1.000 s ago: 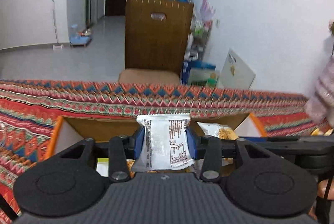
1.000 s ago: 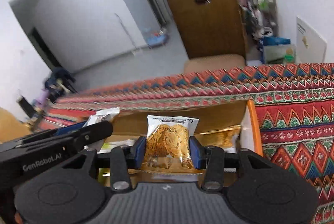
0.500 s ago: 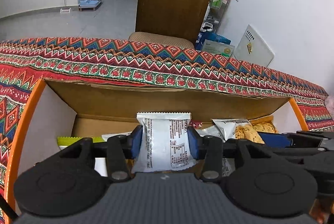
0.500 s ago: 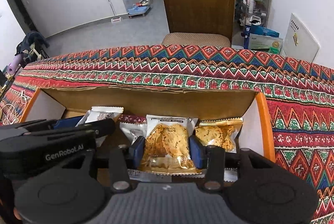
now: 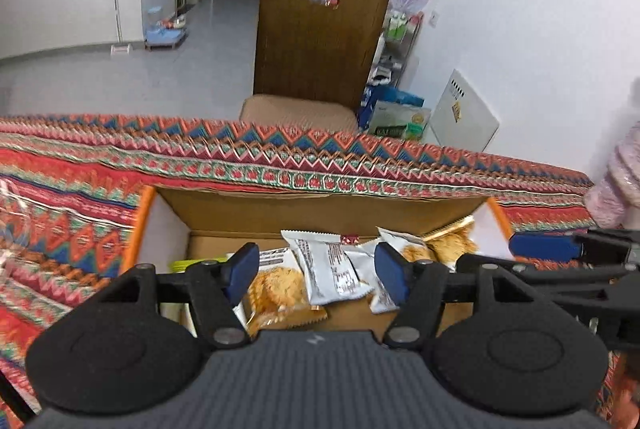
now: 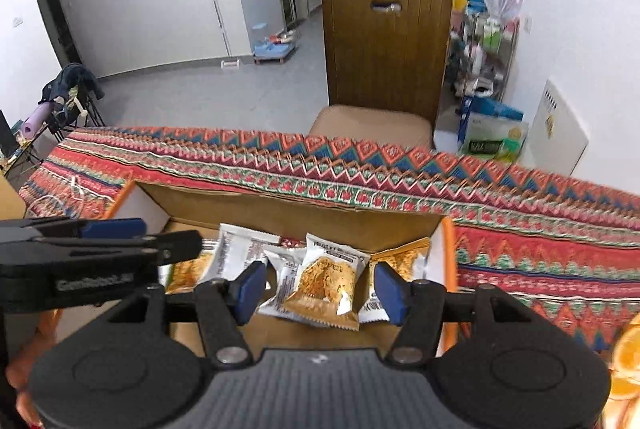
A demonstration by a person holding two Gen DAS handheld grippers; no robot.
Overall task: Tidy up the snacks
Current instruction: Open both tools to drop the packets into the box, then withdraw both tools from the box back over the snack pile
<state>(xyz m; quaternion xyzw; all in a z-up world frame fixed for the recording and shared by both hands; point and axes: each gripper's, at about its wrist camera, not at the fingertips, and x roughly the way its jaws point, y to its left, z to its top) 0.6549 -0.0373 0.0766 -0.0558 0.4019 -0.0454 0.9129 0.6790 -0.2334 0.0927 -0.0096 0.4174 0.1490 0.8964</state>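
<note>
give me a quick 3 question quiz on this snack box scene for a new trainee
1. True or false: the left gripper is clamped tight on the white snack packet.
2. Where do the snack packets lie? A) on the chair B) in the cardboard box C) on the floor
3. Fill in: the box stands on a table under a patterned ____.

Key
1. False. Its jaws are opening and the packet lies loose in the box between the pads.
2. B. The right gripper is opening too, above a biscuit packet in the box.
3. Cloth.
</note>
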